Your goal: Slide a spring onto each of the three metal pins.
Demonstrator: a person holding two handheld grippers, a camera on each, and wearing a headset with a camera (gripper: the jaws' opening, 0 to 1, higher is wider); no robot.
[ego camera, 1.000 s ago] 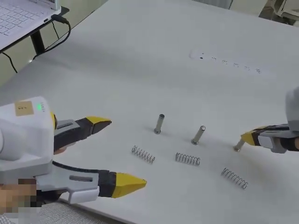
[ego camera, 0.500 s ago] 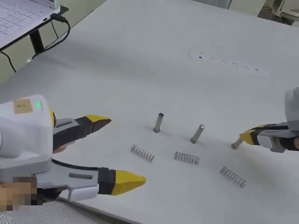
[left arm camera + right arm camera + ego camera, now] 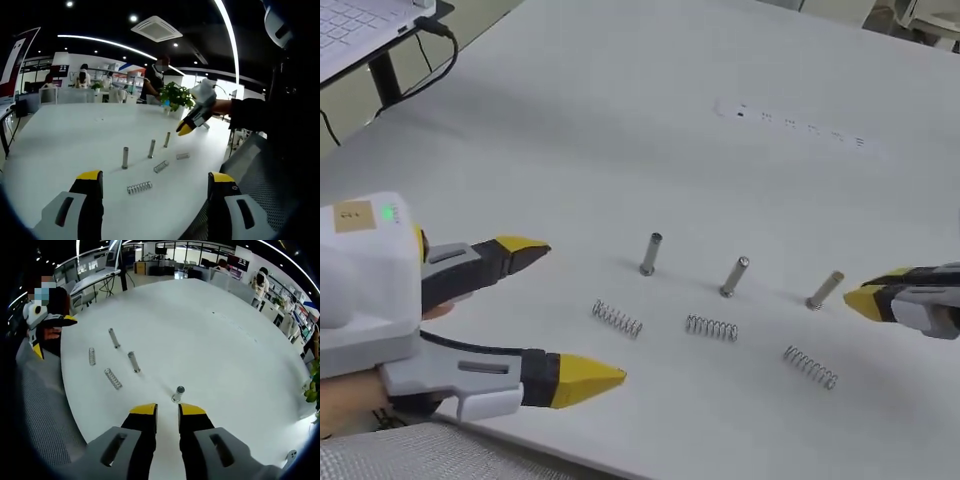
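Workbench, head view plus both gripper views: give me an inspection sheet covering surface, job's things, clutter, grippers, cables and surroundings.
Surface: white table, smooth.
Job's things: three metal pins standing in a row. Three springs lie flat, one on the near side of each pin, none on a pin.
Clutter: what looks like a white power strip on the far side.
Grippers: left gripper wide open, empty. Right gripper has its jaws a narrow gap apart, empty, tips just short of the right pin.
Cables: black cable hanging from the laptop beyond the table's left edge.
Surroundings: open office, people, potted plant.
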